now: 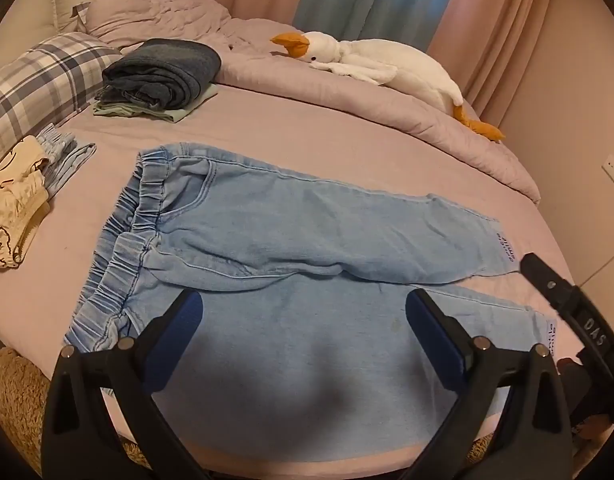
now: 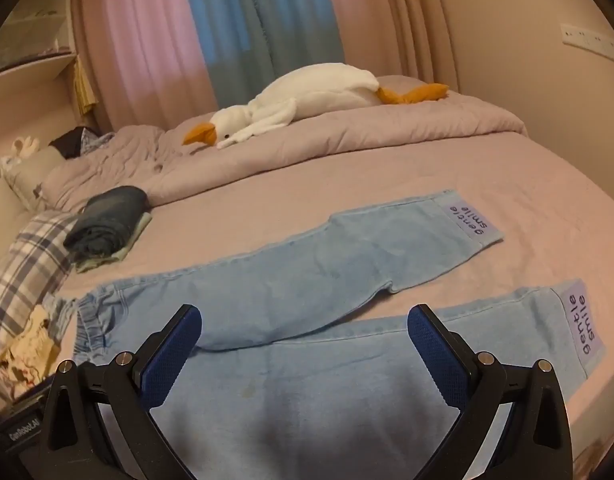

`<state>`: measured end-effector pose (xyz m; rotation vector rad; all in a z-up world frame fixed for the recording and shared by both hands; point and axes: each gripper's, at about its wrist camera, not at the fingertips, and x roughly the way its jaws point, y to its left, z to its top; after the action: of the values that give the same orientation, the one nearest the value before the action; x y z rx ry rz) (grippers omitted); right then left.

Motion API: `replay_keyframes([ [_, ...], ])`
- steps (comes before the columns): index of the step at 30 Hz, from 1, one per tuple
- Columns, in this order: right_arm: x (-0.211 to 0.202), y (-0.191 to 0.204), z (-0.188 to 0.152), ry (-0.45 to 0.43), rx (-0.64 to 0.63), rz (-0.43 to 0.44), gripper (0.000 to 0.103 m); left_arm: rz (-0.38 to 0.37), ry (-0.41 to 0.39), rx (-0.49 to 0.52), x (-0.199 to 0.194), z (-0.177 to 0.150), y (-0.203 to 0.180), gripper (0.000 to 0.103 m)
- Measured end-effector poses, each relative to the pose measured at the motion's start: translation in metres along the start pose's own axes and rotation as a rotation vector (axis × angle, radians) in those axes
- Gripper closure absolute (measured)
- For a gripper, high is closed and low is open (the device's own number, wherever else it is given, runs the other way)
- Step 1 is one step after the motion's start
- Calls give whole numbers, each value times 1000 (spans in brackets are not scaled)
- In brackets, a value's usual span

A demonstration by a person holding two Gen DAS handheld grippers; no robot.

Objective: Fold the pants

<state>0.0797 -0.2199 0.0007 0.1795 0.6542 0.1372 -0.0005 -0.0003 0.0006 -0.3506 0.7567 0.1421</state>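
Observation:
Light blue denim pants point(image 1: 291, 232) lie spread flat on the pink bed, waistband point(image 1: 135, 216) to the left, both legs running right. They also show in the right wrist view point(image 2: 307, 280), with "gentle smile" cuff patches point(image 2: 471, 220). My left gripper point(image 1: 303, 320) is open and empty, hovering over the near leg close to the waist. My right gripper point(image 2: 303, 332) is open and empty, hovering over the near leg further toward the cuffs. The right gripper's body shows at the right edge of the left wrist view point(image 1: 567, 300).
A stack of folded dark clothes point(image 1: 163, 76) sits at the back left. A plaid pillow point(image 1: 39, 84) and small cream and striped garments point(image 1: 23, 192) lie at the left. A plush goose point(image 1: 367, 60) rests on the rumpled duvet point(image 1: 387, 108). Curtains hang behind.

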Motion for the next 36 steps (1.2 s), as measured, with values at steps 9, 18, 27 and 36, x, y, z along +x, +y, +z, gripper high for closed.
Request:
replay_keyframes([
  [9, 9, 3, -1, 24, -10, 1, 0, -13, -5, -4, -2, 3, 6, 2],
  [18, 11, 6, -2, 32, -20, -4, 0, -15, -19, -23, -9, 3, 9, 2],
  [27, 12, 0, -2, 26, -4, -5, 0, 3, -6, 6, -6, 4, -1, 2],
  [36, 9, -17, 0, 18, 40, -35, 0, 7, -26, 21, -9, 3, -4, 2],
])
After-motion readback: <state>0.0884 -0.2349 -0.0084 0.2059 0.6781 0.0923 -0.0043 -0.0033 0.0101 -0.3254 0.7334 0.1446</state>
